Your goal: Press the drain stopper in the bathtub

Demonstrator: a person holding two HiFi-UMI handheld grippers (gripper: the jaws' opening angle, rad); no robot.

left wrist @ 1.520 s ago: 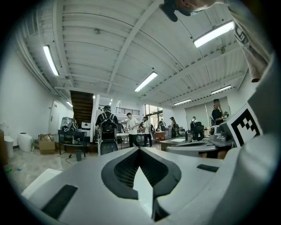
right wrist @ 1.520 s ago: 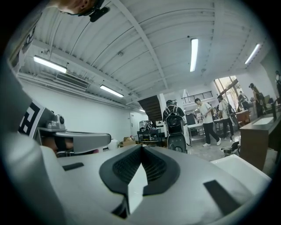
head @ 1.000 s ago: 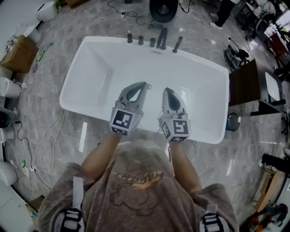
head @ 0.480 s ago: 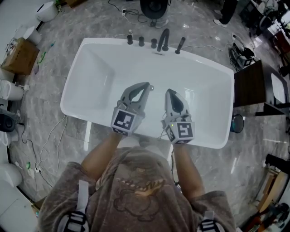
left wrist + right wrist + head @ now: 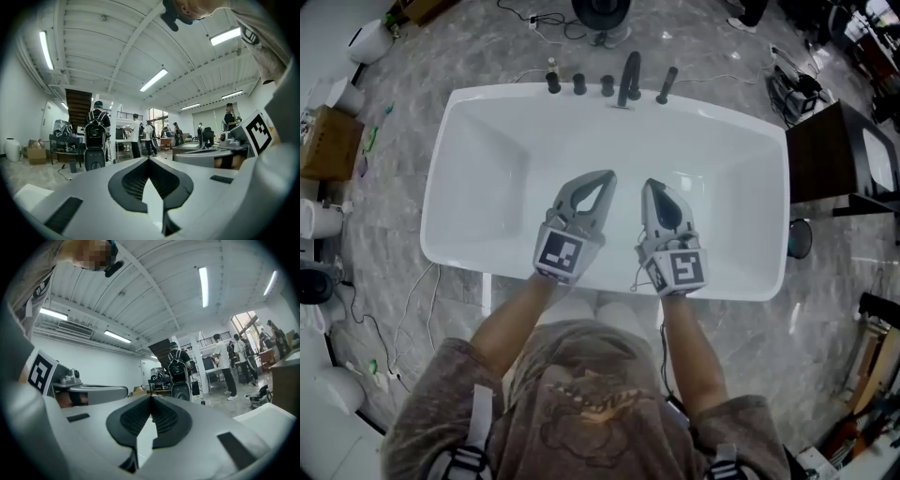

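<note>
A white bathtub [image 5: 487, 178] lies below me, with a black spout [image 5: 629, 77] and several black knobs [image 5: 579, 84] on its far rim. I cannot make out the drain stopper; the grippers cover the middle of the tub floor. My left gripper [image 5: 607, 175] hangs over the tub's middle, shut with nothing in it. Just to its right, my right gripper [image 5: 649, 186] is also shut and empty. Both gripper views look level across the room. The left gripper [image 5: 149, 158] and the right gripper [image 5: 151, 399] each have their tips touching.
A dark cabinet [image 5: 830, 155] stands right of the tub with a round bin [image 5: 800, 237] beside it. A cardboard box [image 5: 321, 141] and cables [image 5: 412, 291] lie on the marble floor at left. A person with a backpack [image 5: 96, 125] and several others stand across the room.
The head view has shifted, so the tub sits more centred in the frame. Both grippers stay shut over the tub in nearly the same pose.
</note>
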